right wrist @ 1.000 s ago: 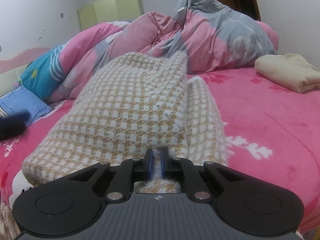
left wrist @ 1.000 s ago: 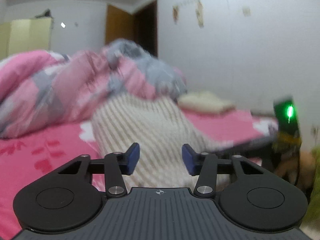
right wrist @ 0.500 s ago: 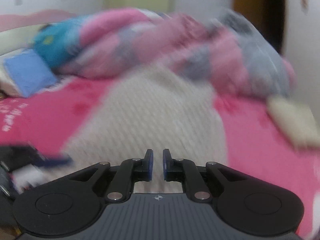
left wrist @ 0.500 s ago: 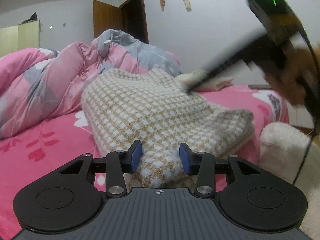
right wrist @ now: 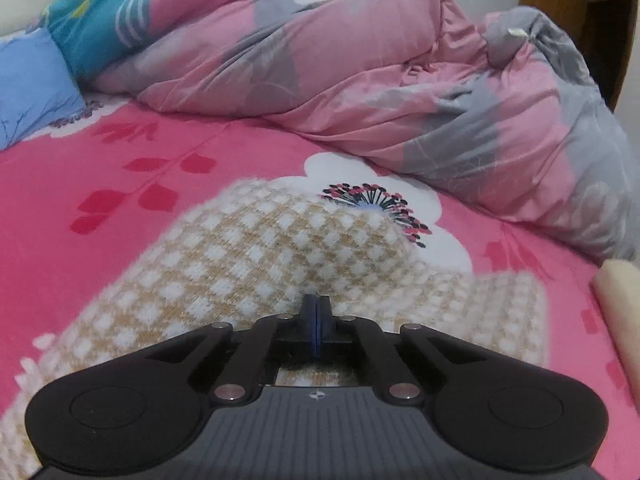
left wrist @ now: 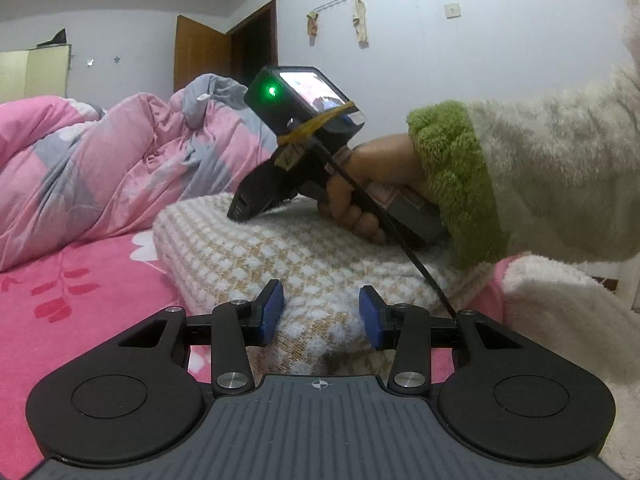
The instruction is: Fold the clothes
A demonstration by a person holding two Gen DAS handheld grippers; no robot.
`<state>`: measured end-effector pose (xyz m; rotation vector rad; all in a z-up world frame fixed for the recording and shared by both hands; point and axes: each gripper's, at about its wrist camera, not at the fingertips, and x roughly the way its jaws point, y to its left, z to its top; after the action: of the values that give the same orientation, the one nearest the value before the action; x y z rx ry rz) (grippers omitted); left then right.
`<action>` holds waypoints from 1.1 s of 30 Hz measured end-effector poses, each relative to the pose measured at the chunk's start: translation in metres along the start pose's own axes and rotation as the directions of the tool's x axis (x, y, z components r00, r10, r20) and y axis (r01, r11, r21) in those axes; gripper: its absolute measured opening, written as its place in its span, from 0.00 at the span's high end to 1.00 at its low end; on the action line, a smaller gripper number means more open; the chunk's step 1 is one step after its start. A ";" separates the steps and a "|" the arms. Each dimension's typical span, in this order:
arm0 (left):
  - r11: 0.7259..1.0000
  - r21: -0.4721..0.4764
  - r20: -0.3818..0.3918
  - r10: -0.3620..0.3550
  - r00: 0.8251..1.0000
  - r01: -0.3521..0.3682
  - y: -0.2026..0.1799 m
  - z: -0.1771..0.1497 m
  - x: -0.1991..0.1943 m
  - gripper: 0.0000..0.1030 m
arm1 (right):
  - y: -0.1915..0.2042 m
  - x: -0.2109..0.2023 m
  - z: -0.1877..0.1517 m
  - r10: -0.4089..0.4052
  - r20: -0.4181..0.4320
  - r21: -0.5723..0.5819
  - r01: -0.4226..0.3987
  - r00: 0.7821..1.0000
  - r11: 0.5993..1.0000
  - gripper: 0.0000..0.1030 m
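A folded cream-and-tan checked sweater [left wrist: 280, 248] lies on the pink bed sheet [left wrist: 80, 280]. My left gripper [left wrist: 321, 314] stands open low at the sweater's near edge, and fuzzy fabric bulges into the gap between its blue pads [left wrist: 272, 312]. A hand in a fleecy sleeve with a green cuff [left wrist: 452, 176] holds my right gripper [left wrist: 240, 212], whose tip points down onto the top of the sweater. In the right wrist view the right gripper [right wrist: 316, 316] is shut, pads together with nothing between them, just above the sweater [right wrist: 256, 264].
A crumpled pink-and-grey duvet [right wrist: 380, 80] fills the far side of the bed, with a blue pillow [right wrist: 28, 92] at the left. A cream folded garment [right wrist: 620, 292] lies at the right edge. A brown door [left wrist: 200, 64] and a wall stand behind.
The right gripper has swung across from the sweater's edge to a spot over its top, and its jaws have shut fully. The left gripper has sunk a little toward the sweater's near edge.
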<state>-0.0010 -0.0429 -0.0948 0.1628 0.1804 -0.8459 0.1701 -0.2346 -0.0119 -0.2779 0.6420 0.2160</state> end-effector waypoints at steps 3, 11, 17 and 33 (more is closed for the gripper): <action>1.000 -0.005 -0.001 -0.001 1.000 0.001 -0.001 0.000 -0.002 0.59 | -0.009 -0.019 0.017 0.042 0.021 0.011 -0.042 0.999 0.999 1.00; 1.000 -0.002 -0.010 0.017 1.000 -0.017 0.000 -0.002 -0.001 0.59 | -0.005 0.034 0.047 0.248 -0.051 0.109 -0.242 0.967 0.964 1.00; 1.000 0.005 -0.004 0.021 1.000 -0.021 -0.002 -0.002 -0.001 0.58 | -0.005 0.044 0.043 0.260 -0.034 0.138 -0.253 0.965 0.957 1.00; 1.000 -0.001 0.004 0.013 1.000 -0.013 0.001 -0.002 0.000 0.58 | 0.034 0.046 0.054 0.214 -0.096 -0.038 -0.219 0.972 0.975 1.00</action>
<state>-0.0008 -0.0420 -0.0968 0.1615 0.1760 -0.8329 0.2265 -0.1797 -0.0050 -0.2651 0.7590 0.4309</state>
